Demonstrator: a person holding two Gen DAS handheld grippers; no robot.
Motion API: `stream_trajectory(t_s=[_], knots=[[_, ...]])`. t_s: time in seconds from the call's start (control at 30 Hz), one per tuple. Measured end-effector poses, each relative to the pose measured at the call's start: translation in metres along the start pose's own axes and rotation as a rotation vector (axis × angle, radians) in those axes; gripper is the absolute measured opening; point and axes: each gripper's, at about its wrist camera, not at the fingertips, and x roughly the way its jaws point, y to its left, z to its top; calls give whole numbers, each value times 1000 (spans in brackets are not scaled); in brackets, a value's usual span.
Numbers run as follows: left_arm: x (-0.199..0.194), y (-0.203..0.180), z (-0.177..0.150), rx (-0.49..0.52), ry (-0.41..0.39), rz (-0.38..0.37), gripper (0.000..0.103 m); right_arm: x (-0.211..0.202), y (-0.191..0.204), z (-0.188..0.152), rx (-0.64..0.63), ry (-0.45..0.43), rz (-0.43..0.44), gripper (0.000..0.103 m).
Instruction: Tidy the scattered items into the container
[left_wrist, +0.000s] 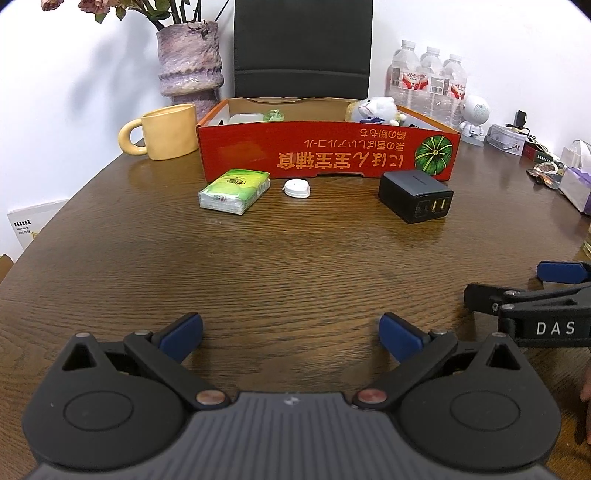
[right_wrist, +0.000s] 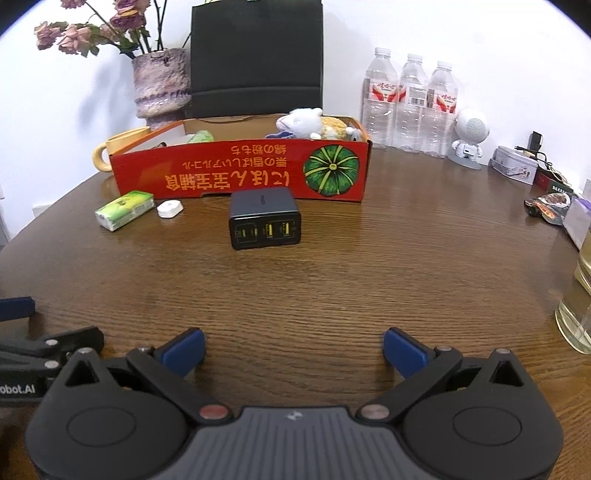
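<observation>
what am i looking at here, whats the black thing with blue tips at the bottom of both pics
Those are two handheld grippers, one in each of a person's hands, each with a camera looking along its fingers. One picture is from the left gripper, the other from the right gripper. Both are open and hold nothing. On the wooden table lie a green tissue pack, a small white device and a black charger, all in front of a red cardboard box that already holds a plush toy.

Bright, even indoor light, sharp focus, soft glare on the table, fisheye-curved edges.
</observation>
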Motion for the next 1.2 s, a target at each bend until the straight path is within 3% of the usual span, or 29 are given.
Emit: stream_trajectory(t_s=[0.3,0.6,1.2], knots=[[0,0,0,0,0,2,103,6,1,4,25,0,-32,103],[1,-3,1,-2,0,5,103,23,-4,19,-26,6,37,103],[4,-3,3,-2,-2,8,103,20,-2,16,-38,1,50,103]])
